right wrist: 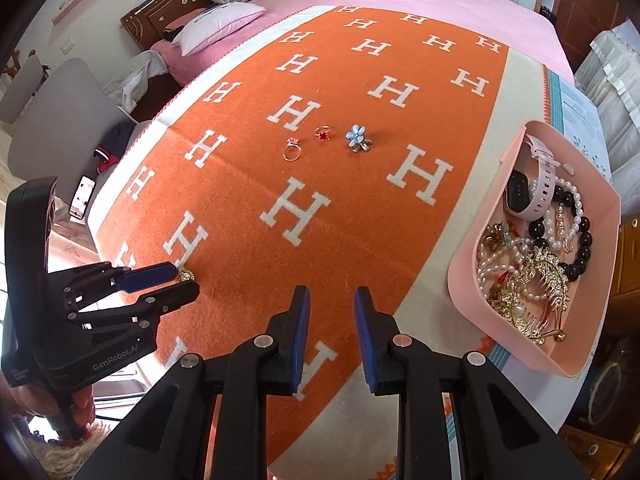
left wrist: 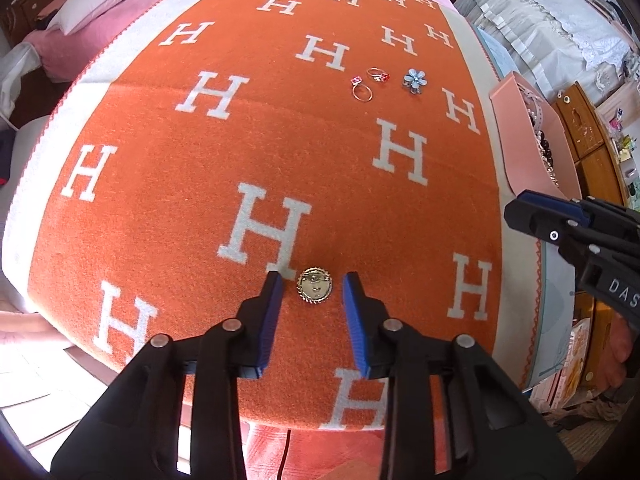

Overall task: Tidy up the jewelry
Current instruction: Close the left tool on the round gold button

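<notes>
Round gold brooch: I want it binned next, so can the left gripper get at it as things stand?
Probably yes: the round gold brooch lies flat on the blanket between the left gripper's open jaws, nothing blocking.

Pink bed (right wrist: 440, 8), seemingly wooden headboard (right wrist: 160, 12)

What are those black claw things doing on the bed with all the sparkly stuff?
Someone is tidying jewelry with two hand-held grippers. The left gripper is open, with a round gold brooch lying between its fingers on the orange blanket, not pinched yet. The right gripper is open and holds nothing. Two rings and a blue flower piece wait farther up the blanket. The pink tray already holds pearls, beads, a watch and a comb.
</notes>
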Demonstrator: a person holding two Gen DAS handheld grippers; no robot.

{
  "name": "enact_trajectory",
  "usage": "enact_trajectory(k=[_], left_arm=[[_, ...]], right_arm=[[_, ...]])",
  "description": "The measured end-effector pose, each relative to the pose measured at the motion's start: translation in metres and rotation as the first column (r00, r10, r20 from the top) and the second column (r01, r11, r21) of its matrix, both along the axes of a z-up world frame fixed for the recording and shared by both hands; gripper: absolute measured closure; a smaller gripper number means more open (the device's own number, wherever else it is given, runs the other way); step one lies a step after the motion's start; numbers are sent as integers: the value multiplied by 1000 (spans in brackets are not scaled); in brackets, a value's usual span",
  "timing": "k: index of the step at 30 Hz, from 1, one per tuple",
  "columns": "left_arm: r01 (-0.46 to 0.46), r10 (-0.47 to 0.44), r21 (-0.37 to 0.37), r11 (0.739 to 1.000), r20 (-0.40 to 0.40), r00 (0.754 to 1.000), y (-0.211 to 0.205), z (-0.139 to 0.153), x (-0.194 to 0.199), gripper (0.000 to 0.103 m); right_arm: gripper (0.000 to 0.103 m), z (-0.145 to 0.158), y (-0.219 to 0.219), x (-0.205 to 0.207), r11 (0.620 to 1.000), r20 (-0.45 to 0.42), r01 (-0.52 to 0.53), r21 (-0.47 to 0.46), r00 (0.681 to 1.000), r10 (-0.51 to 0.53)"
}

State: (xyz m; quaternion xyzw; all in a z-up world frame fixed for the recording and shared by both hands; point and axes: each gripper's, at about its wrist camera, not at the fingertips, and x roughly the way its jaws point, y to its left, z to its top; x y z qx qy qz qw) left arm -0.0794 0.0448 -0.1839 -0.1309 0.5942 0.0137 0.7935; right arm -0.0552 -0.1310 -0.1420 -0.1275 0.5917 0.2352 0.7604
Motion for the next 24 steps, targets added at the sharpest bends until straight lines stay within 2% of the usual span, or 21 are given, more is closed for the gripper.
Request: enact_trajectory(k=[9,16,18,24], left_arm=[[-3,3,40,999,1,1000,0,0,-4,88],[0,-1,55,998,6,1000,-2,0,-4,89],[-6,5,55,998,13,1000,0,2,-3,95],[-22,21,43,999,31,999,6,7,3,95]], right_arm=[[80,-3,-1,6,1000,-7,21,7,1000,-20],[80,-5,3,13,999,-8,35,17,999,-35],[80,-5,4,19,998,-15,53,27,998,-53],[80,-4,9,51,994,-5,98,52,995,-98]])
